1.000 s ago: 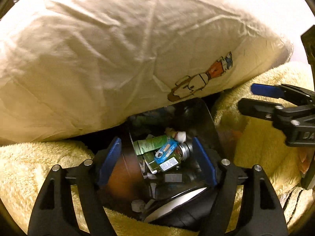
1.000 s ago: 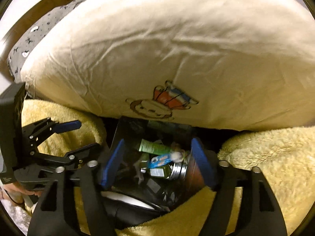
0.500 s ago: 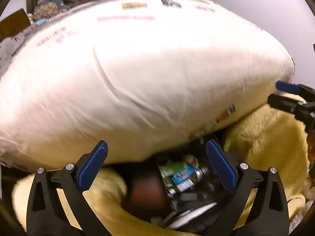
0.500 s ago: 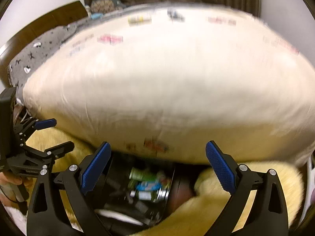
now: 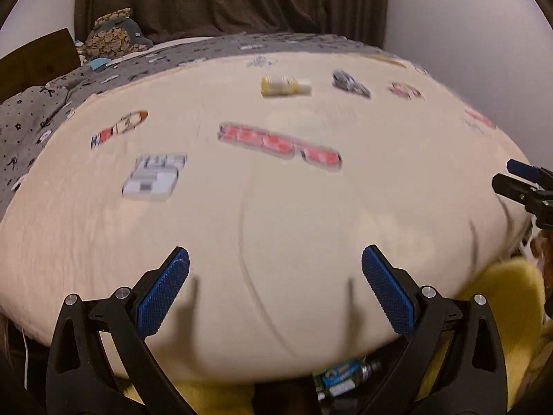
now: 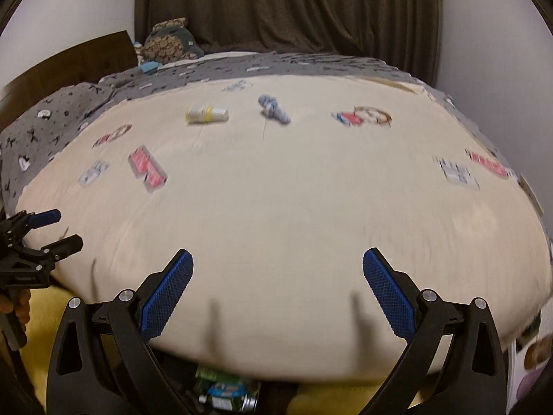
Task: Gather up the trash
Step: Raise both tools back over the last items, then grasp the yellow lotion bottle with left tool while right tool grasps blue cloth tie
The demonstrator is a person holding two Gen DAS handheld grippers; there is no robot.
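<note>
A cream bed cover (image 5: 276, 207) with printed patches fills both views. On it lie a small yellow bottle (image 5: 284, 85), also in the right wrist view (image 6: 206, 113), and a crumpled blue-grey wrapper (image 5: 350, 84), also in the right wrist view (image 6: 273, 109). A black bin with trash (image 5: 342, 378) sits below the bed edge, also in the right wrist view (image 6: 224, 389). My left gripper (image 5: 275, 292) is open and empty. My right gripper (image 6: 277, 294) is open and empty. Each shows at the other view's edge.
A yellow fluffy blanket (image 5: 511, 287) lies around the bin. A grey patterned duvet (image 6: 69, 110) and a brown patterned cushion (image 6: 169, 41) lie at the far side of the bed. A dark curtain (image 6: 287, 7) hangs behind.
Both grippers have risen from the bin and tilted up to face the bed top. Both opened wider. The bin has dropped to the bottom edge of both views.
</note>
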